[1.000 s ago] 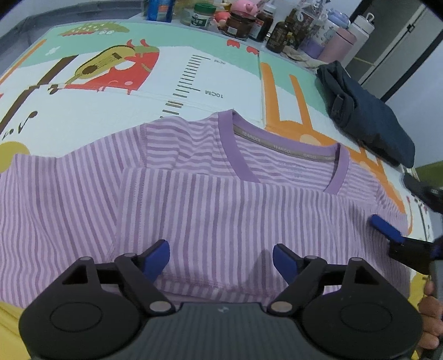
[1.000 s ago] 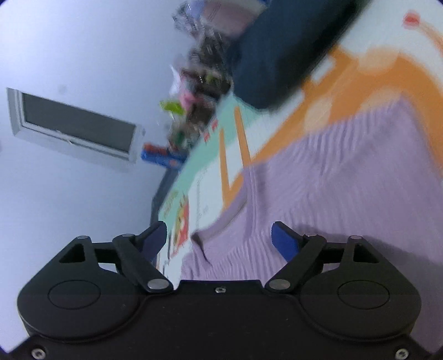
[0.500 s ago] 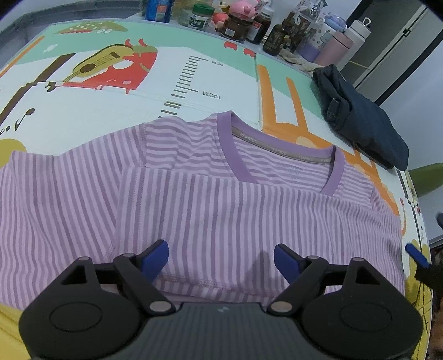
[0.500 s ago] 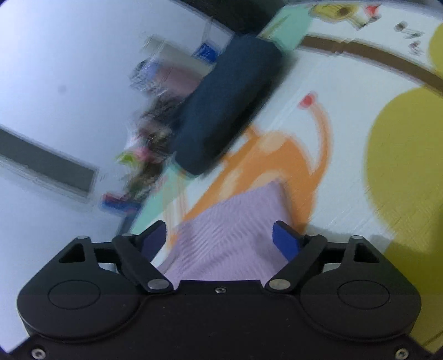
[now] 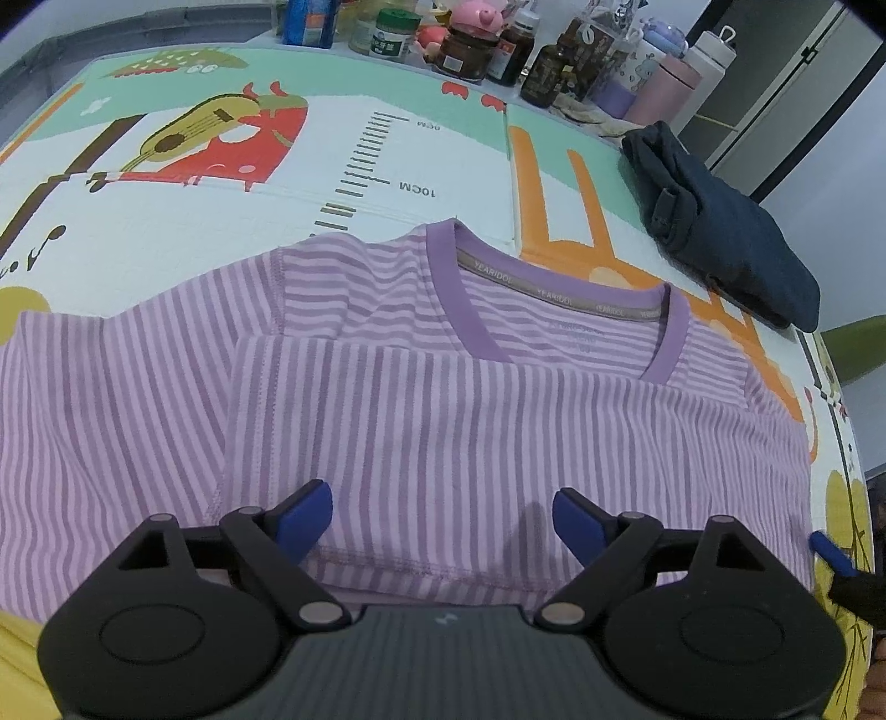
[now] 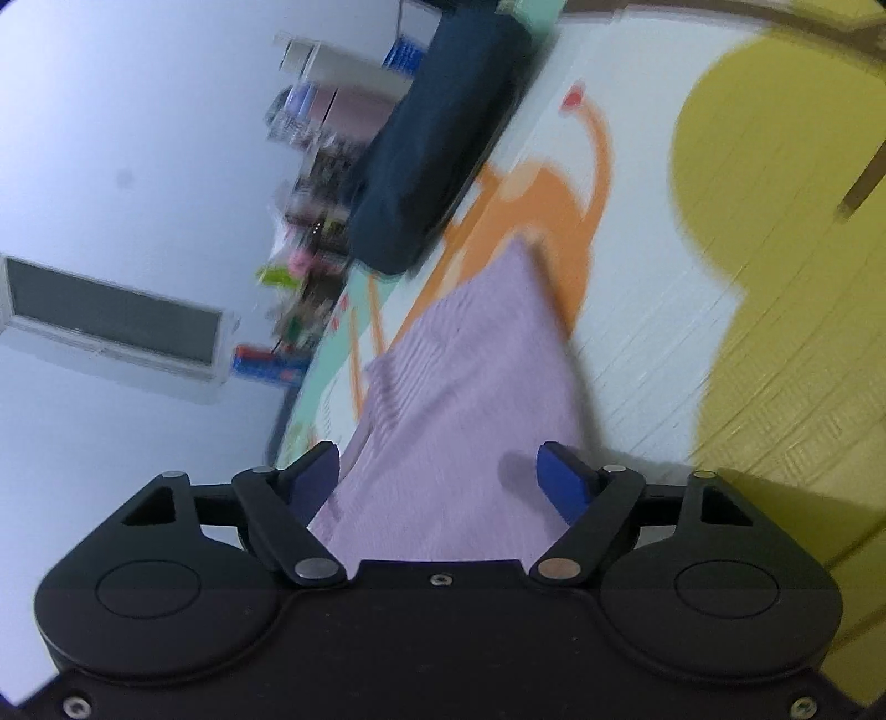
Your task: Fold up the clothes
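A purple striped T-shirt (image 5: 421, 399) lies flat on the play mat (image 5: 387, 160), its bottom part folded up toward the collar. My left gripper (image 5: 443, 515) hovers open over the folded hem with nothing between its blue pads. In the left wrist view a blue fingertip (image 5: 830, 551) of the right gripper shows at the shirt's right edge. The right wrist view is tilted and blurred: my right gripper (image 6: 437, 479) stands open above the shirt's side edge (image 6: 470, 376), pads apart from the cloth.
A folded dark navy garment (image 5: 725, 232) lies at the mat's far right, also in the right wrist view (image 6: 437, 138). Several bottles and jars (image 5: 526, 50) line the back edge. Bare mat stretches beyond the collar and to the shirt's right.
The right gripper has pulled away to the right, off the shirt's body to its side edge, and its view has swung round. The left gripper and the shirt have stayed put.
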Demonstrator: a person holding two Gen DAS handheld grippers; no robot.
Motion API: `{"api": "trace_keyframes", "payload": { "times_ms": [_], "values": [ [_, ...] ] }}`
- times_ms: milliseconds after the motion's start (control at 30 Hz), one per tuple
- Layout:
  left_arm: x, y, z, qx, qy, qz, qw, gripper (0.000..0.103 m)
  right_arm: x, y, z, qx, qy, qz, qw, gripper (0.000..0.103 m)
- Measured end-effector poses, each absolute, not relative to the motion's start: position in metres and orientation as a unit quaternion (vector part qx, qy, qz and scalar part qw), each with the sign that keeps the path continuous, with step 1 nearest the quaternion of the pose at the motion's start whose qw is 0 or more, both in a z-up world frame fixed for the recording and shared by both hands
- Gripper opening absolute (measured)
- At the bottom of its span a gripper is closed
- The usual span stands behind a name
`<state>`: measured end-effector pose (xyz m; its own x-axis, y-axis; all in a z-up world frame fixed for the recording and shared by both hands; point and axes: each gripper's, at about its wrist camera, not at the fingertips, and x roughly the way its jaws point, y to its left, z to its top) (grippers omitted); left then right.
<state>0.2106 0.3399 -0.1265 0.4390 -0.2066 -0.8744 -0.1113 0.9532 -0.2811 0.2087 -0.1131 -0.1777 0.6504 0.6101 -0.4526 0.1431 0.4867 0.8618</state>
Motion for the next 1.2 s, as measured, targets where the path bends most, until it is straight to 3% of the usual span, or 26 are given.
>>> {"api": "trace_keyframes", "payload": {
  "times_ms": [367,467,600,900,1200],
  "values": [
    [0.200,0.344,-0.123,-0.150,0.520,-0.036,0.840,0.088,0.214,-0.081,-0.177,0.461,0.414,0.147,0.771,0.085],
    [0.195,0.357,-0.117,-0.196,0.512,-0.051,0.835,0.078,0.213,-0.079,-0.165,0.454,0.399,0.150,0.782,0.089],
    [0.204,0.361,-0.109,-0.237,0.501,-0.069,0.829,0.076,0.234,-0.037,-0.165,0.475,0.410,0.232,0.743,0.089],
    [0.245,0.315,-0.108,-0.179,0.497,-0.046,0.848,0.078,0.270,0.034,-0.199,0.529,0.422,0.241,0.696,0.089],
    [0.242,0.334,-0.122,-0.181,0.500,-0.002,0.847,0.069,0.285,0.032,-0.183,0.455,0.418,0.187,0.763,0.089]
  ]
}}
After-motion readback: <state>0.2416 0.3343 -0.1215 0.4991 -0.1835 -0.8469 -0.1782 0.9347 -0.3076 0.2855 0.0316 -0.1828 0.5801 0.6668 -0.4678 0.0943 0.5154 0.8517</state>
